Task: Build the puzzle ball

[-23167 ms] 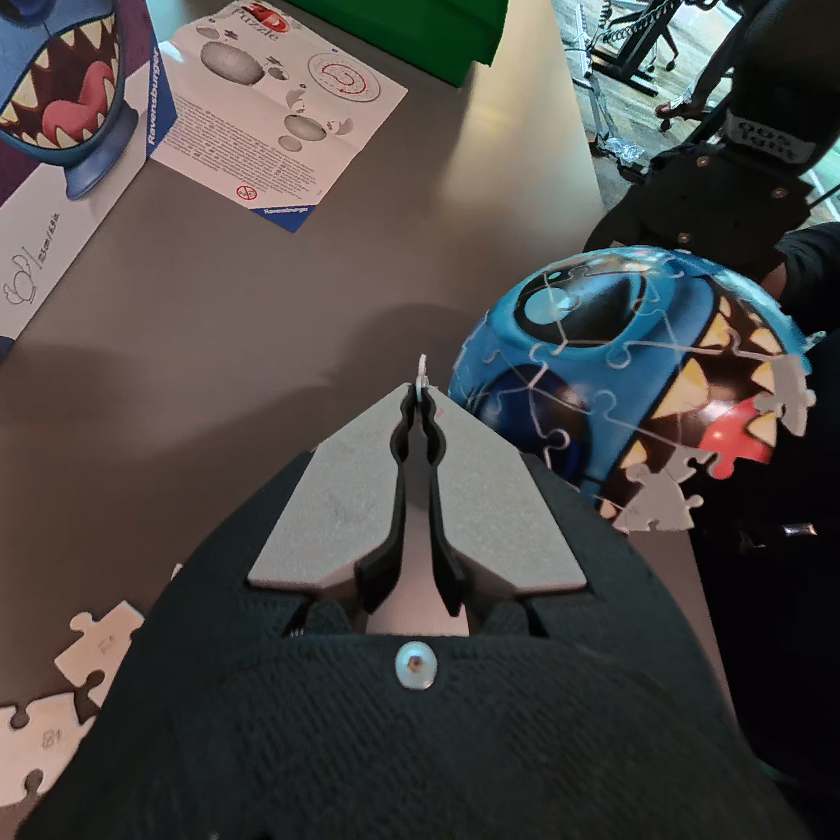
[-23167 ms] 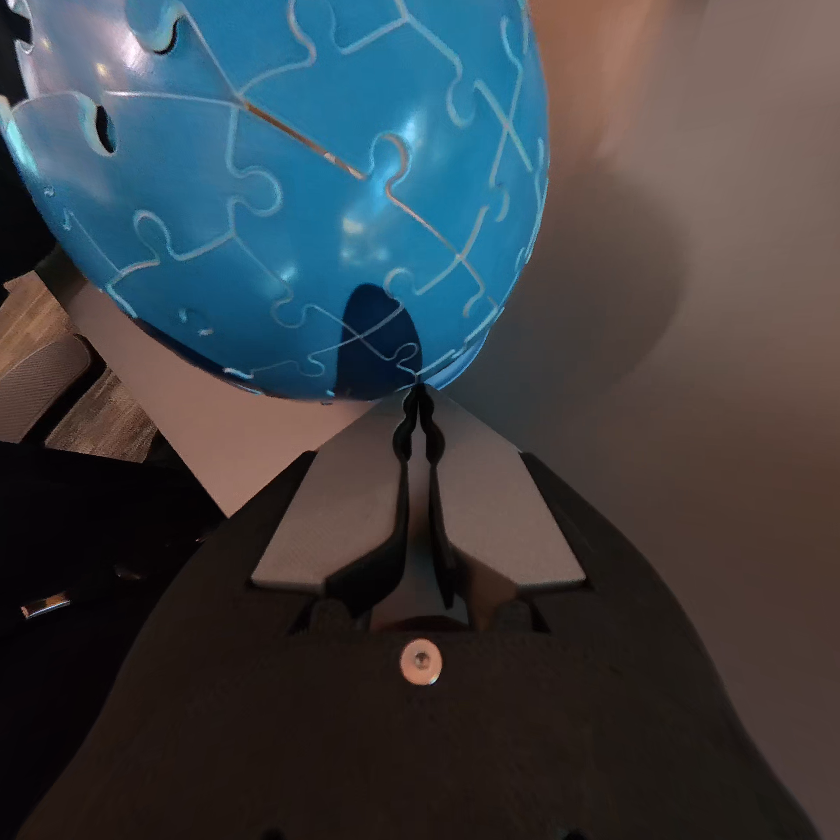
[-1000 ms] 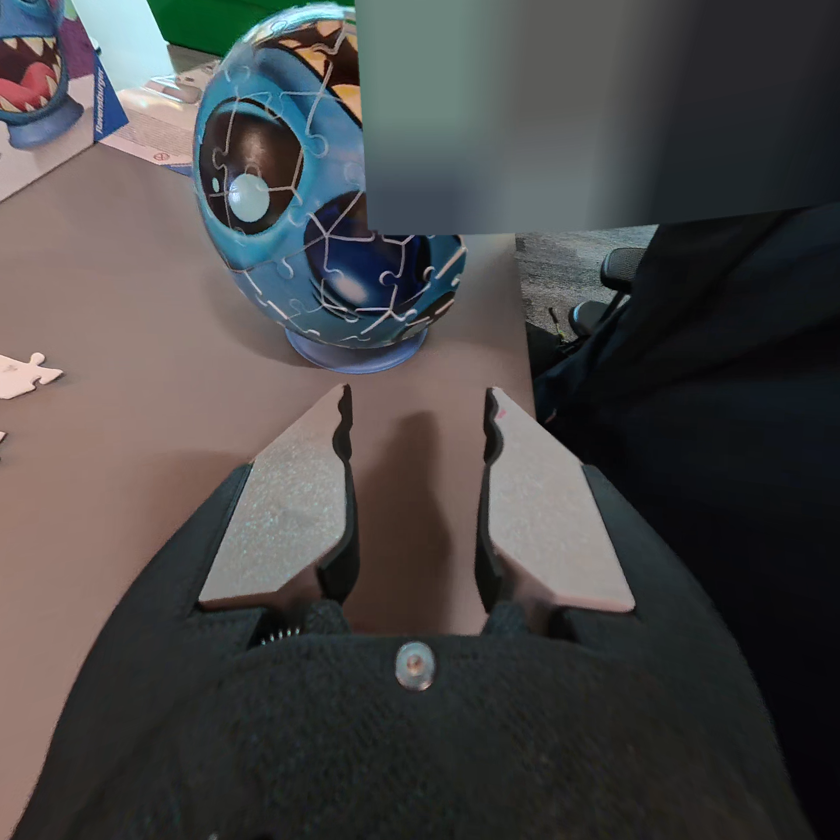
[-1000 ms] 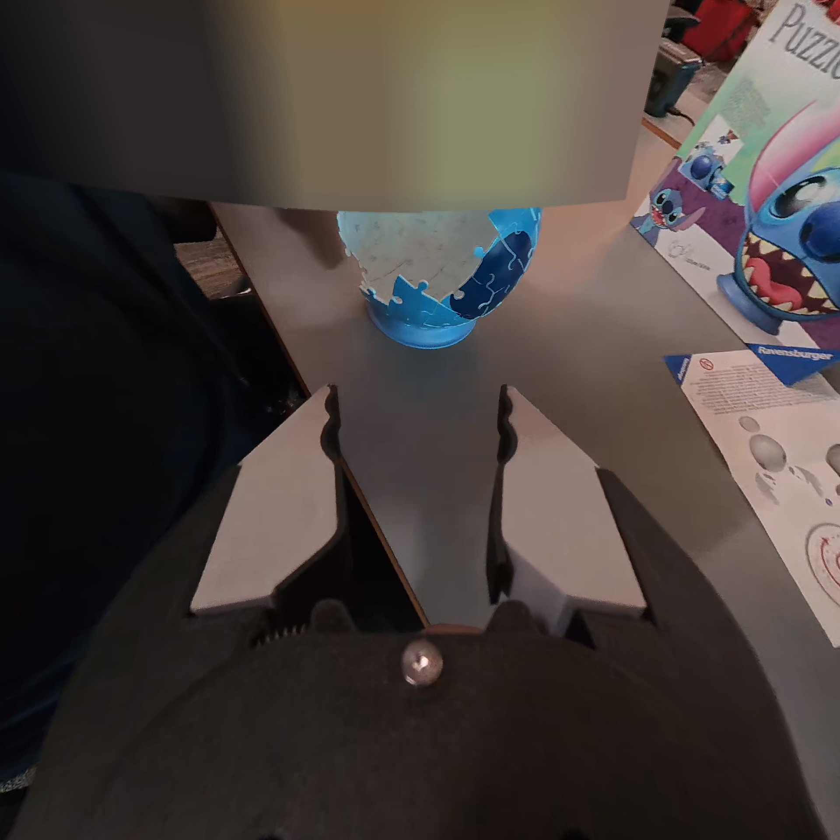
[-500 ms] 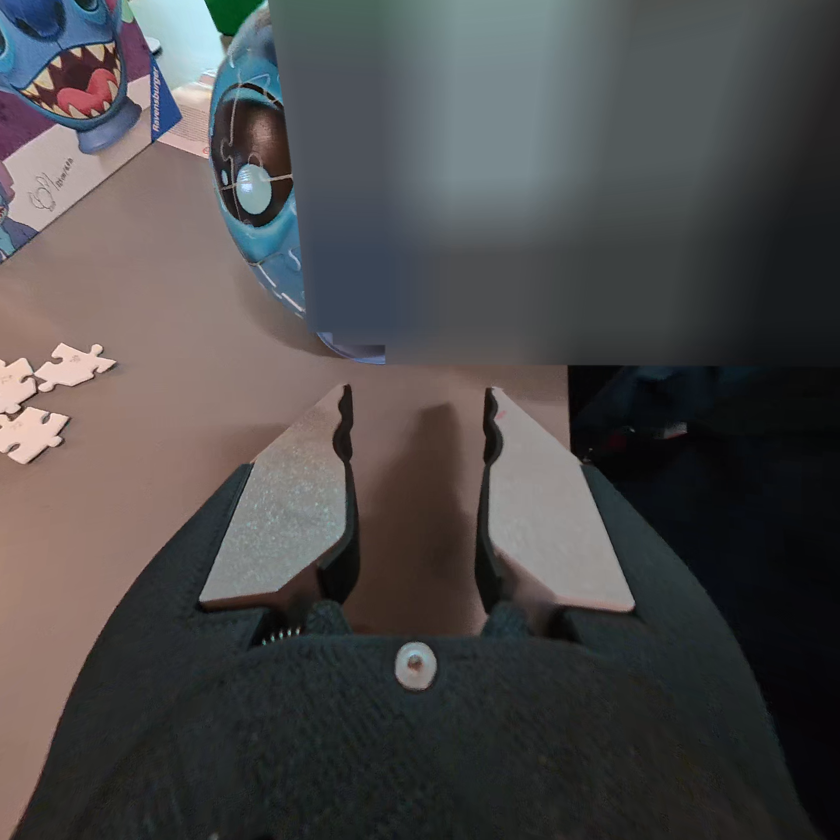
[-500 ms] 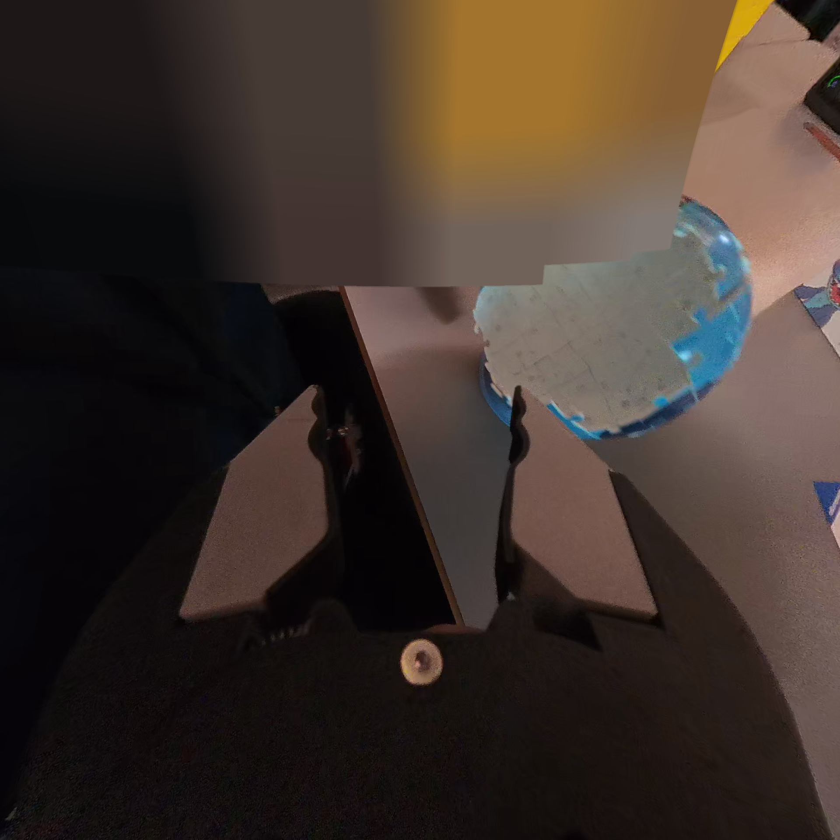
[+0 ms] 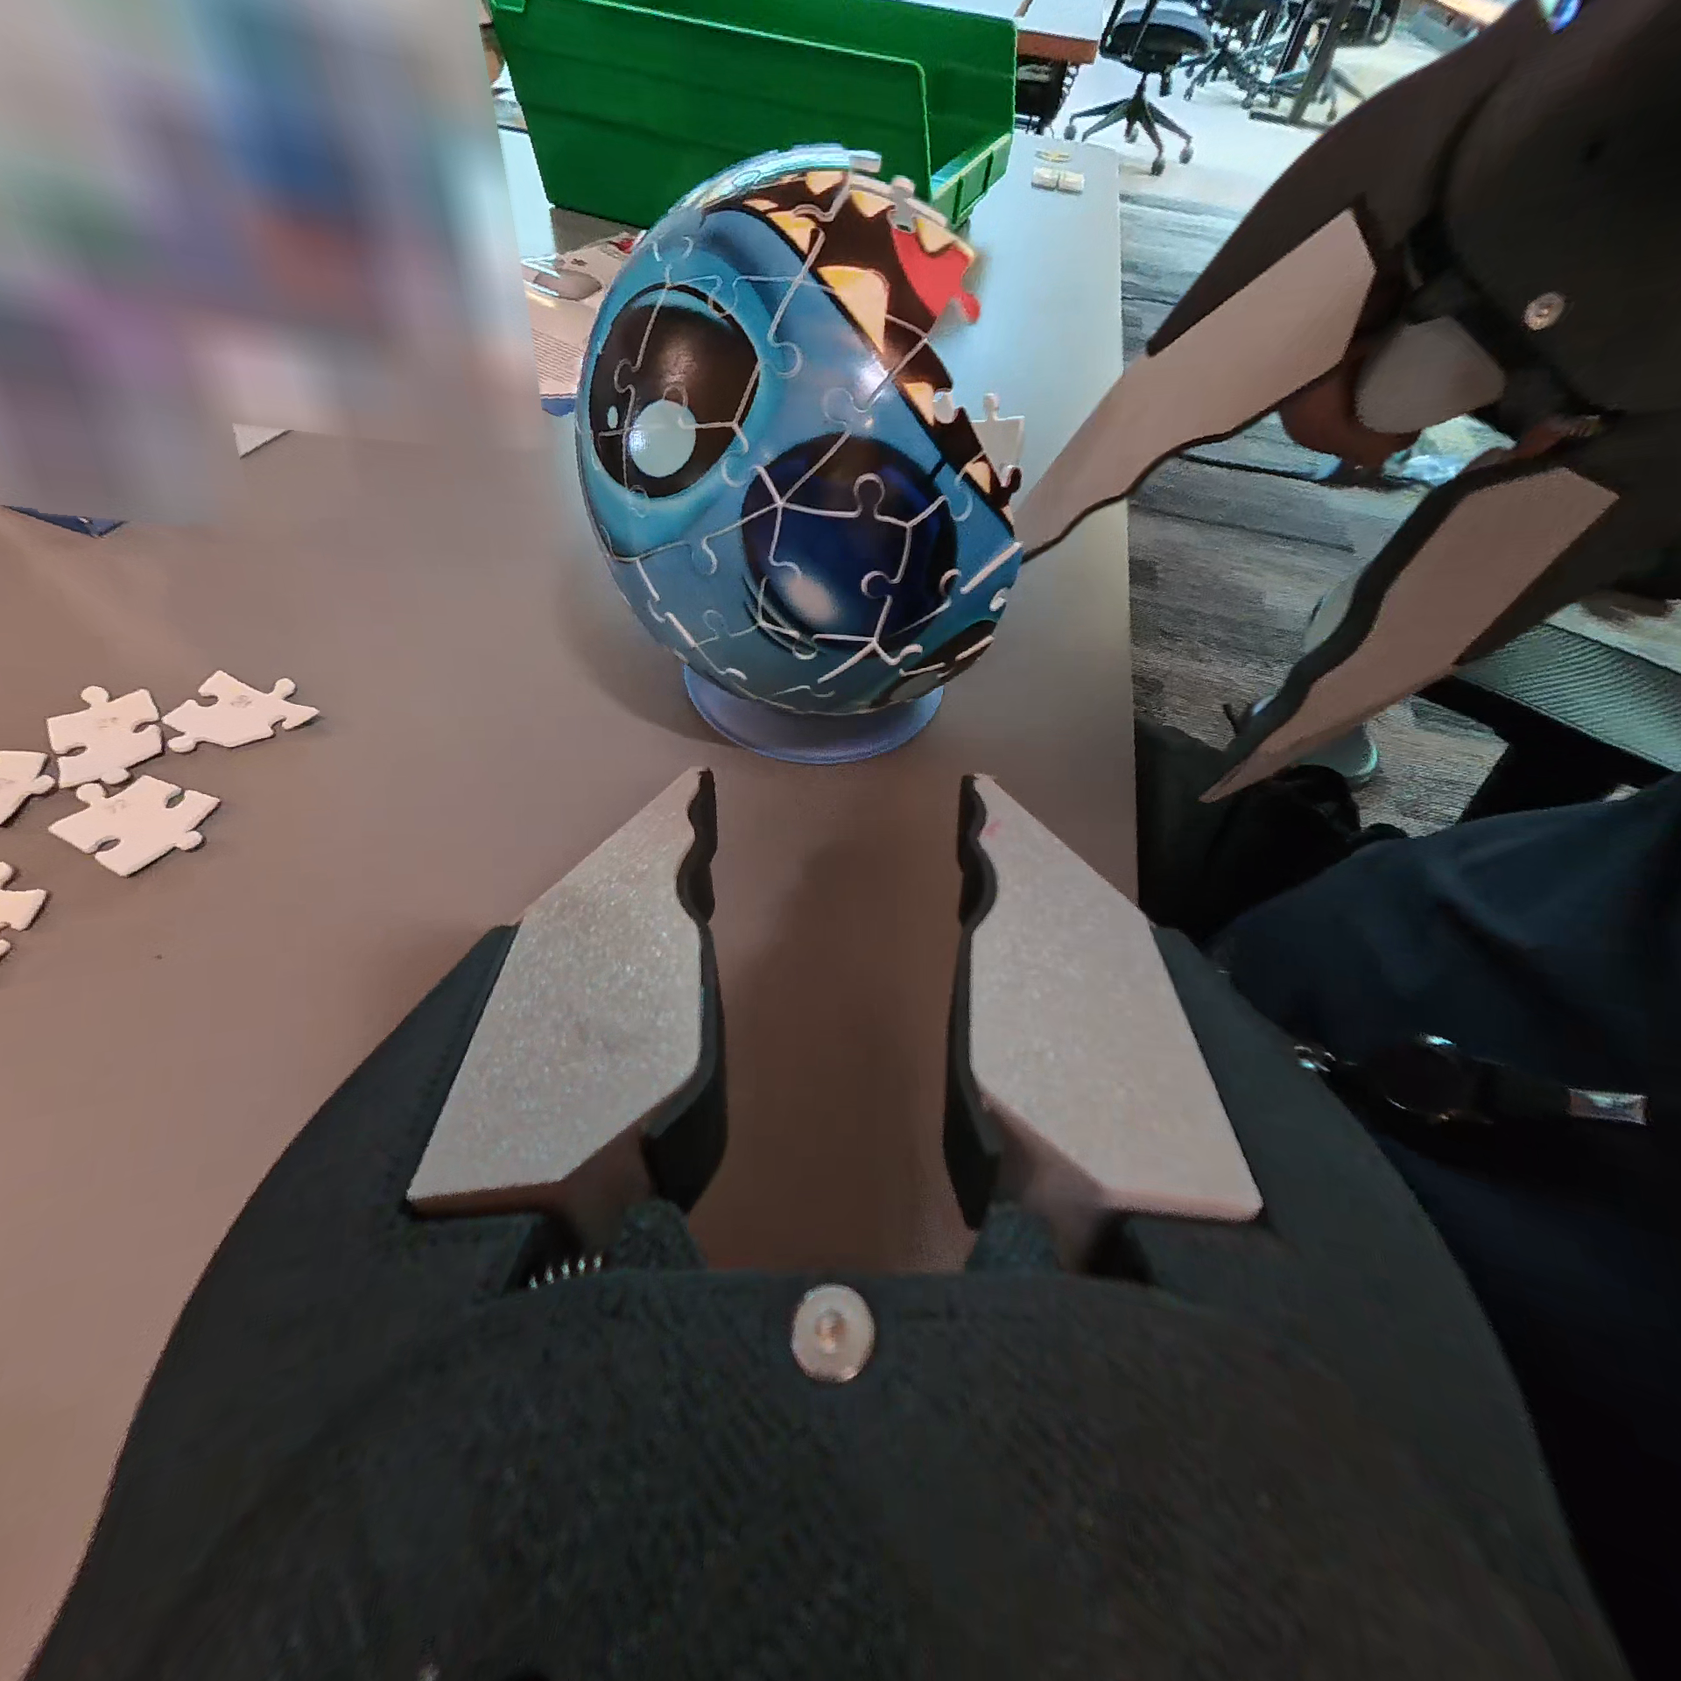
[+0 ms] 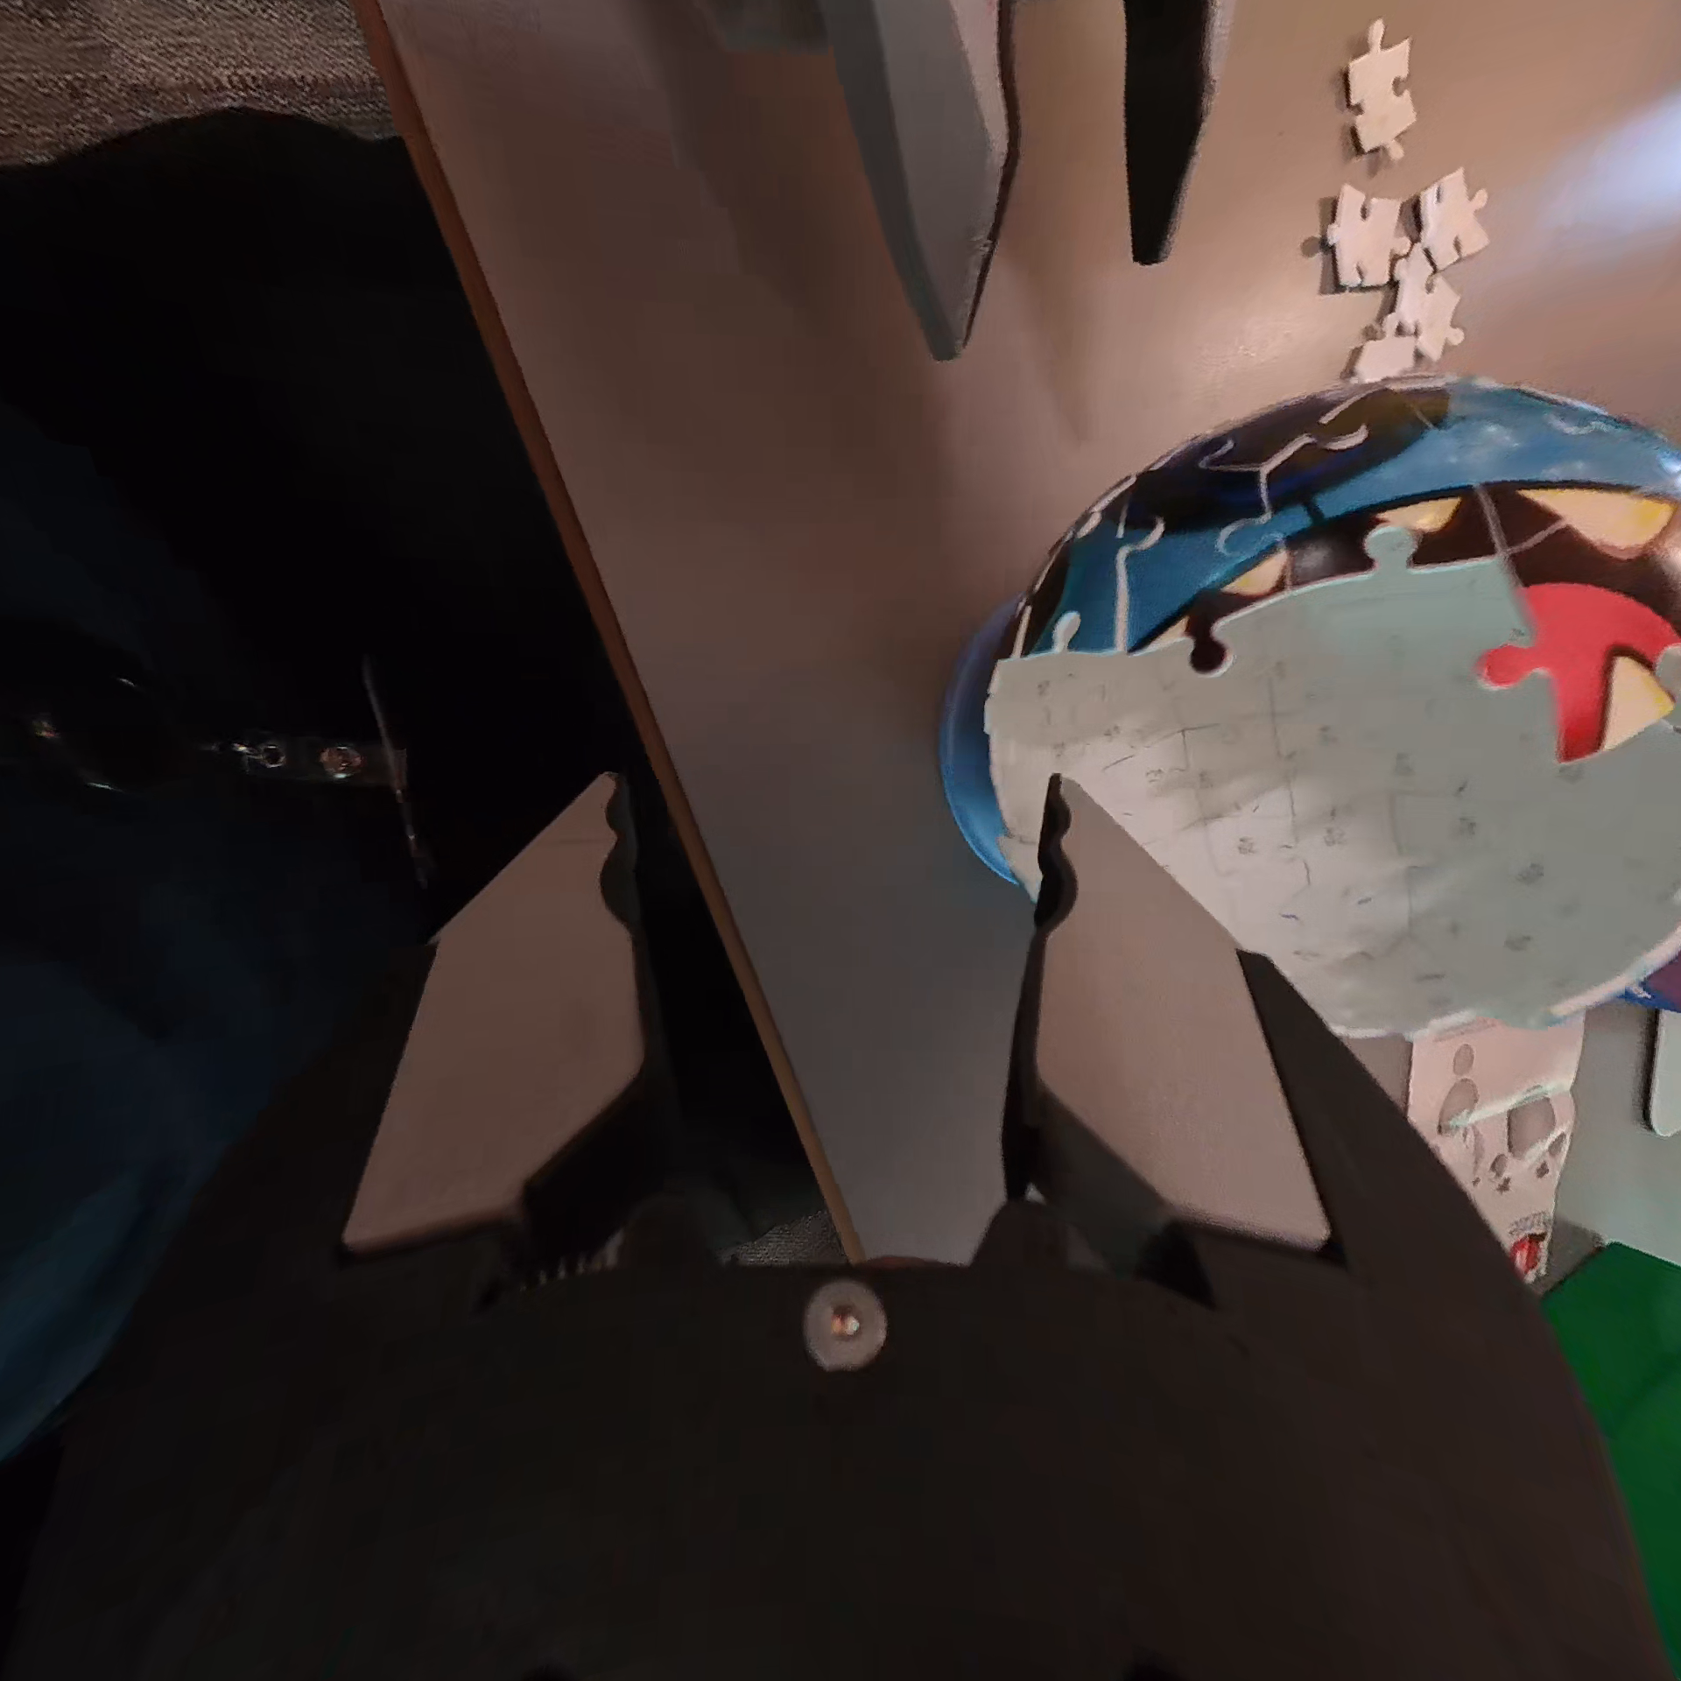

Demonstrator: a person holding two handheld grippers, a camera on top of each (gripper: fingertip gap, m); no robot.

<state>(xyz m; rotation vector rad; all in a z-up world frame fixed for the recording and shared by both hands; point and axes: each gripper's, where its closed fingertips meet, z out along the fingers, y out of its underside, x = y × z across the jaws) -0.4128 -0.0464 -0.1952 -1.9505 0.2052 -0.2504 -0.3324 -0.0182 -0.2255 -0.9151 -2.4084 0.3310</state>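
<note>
The puzzle ball (image 7: 791, 437), blue with a dark eye and a toothed mouth, stands tilted on a blue ring stand (image 7: 814, 732) near the table's right edge. Its upper right side is open, with jagged piece edges. In the right wrist view the ball (image 8: 1364, 819) shows its white inside through that gap. My left gripper (image 7: 835, 800) is open and empty, a short way in front of the stand. My right gripper (image 8: 835, 791) is open and empty; in the left wrist view it (image 7: 1123, 664) hovers just right of the ball. Several loose white pieces (image 7: 136, 755) lie at the left.
A green bin (image 7: 755, 91) stands behind the ball. A printed instruction sheet (image 8: 1492, 1137) lies beside the ball. The brown table (image 7: 364, 591) ends just right of the stand. A person in dark clothes (image 7: 1501, 955) is at that edge. Office chairs stand far back.
The ball, earlier held by my shut right gripper, stands on its stand. In the last second my right gripper swung up beside the ball's open side. Both stay open.
</note>
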